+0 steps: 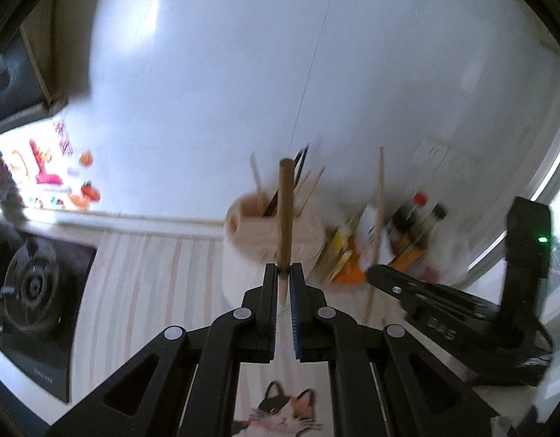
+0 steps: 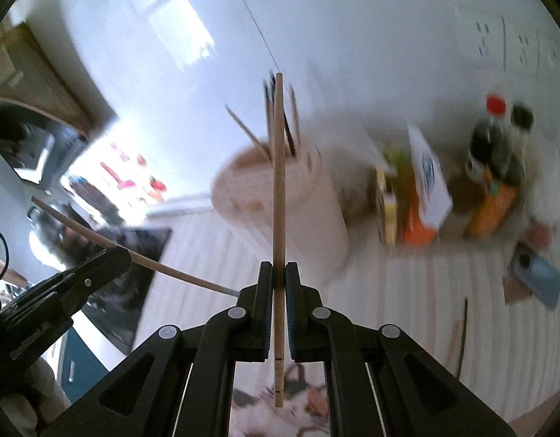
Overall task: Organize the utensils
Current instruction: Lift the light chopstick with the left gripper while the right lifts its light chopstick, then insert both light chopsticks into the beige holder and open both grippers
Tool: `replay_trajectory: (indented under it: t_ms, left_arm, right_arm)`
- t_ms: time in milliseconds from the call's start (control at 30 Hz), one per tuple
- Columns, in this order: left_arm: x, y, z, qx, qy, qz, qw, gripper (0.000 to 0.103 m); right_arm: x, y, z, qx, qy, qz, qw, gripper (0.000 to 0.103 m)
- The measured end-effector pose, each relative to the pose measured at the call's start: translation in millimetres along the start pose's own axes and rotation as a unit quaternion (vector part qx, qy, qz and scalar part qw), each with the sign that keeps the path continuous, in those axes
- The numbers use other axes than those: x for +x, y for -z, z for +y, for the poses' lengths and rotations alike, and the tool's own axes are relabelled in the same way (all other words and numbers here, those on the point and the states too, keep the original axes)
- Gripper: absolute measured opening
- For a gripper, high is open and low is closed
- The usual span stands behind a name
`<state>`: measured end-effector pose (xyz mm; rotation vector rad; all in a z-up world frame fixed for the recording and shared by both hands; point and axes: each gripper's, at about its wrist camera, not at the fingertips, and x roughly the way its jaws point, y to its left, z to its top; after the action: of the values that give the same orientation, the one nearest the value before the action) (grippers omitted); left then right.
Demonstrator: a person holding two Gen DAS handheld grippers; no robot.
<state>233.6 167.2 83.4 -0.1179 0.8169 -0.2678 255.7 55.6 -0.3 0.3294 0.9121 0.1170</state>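
Observation:
My left gripper (image 1: 283, 273) is shut on a wooden chopstick (image 1: 285, 215) that stands upright in front of the utensil holder (image 1: 272, 233), a pale round tub with several chopsticks in it. My right gripper (image 2: 278, 273) is shut on another wooden chopstick (image 2: 278, 189), also upright, just before the same holder (image 2: 280, 204). In the left wrist view the right gripper (image 1: 374, 273) shows at the right with its chopstick (image 1: 378, 218). In the right wrist view the left gripper (image 2: 123, 251) shows at the left with its chopstick (image 2: 163, 266).
A black gas stove (image 1: 36, 284) lies to the left on the striped counter (image 1: 141, 284). Sauce bottles (image 2: 498, 138) and boxes (image 2: 421, 189) stand right of the holder. A blue phone (image 2: 538, 276) and a loose dark stick (image 2: 461, 338) lie at the right. A cat-print mat (image 1: 283, 411) lies near.

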Motion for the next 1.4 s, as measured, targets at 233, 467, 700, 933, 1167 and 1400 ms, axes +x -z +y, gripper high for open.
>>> replay_trajectory:
  t_ms: [233,467,700,933,1167,1400]
  left_arm:
    - [3,-65,4,0.0,0.013,-0.034,0.9994,0.004]
    - [64,-104,20,0.009,-0.028,0.002,0.9996,0.004]
    - [119,-105,38,-0.007,-0.045,0.058,0.9973,0.004]
    - [114,-97,43,-0.017,-0.077,0.062,0.995,0.01]
    - [83,-76,44,-0.022,-0.127,0.014,0.9916,0.083]
    - [87,-29,35,-0.008,-0.151,0.022,0.9882,0.103]
  right_arm:
    - [-16,-70,14,0.001,-0.012,-0.077,0.997,0.007]
    - [16,-119,15,0.007,0.015,-0.173,0.985,0.007]
    - [65,-134,15,-0.008,0.04,-0.235,0.971,0.007]
    - [102,-131,16,-0.031,0.051,-0.22,0.974,0.008]
    - [72,-125,-2,-0.004,0.04,-0.196,0.98,0.031]
    - [21,-76,-26,0.029,0.087,-0.172,0.981,0.055]
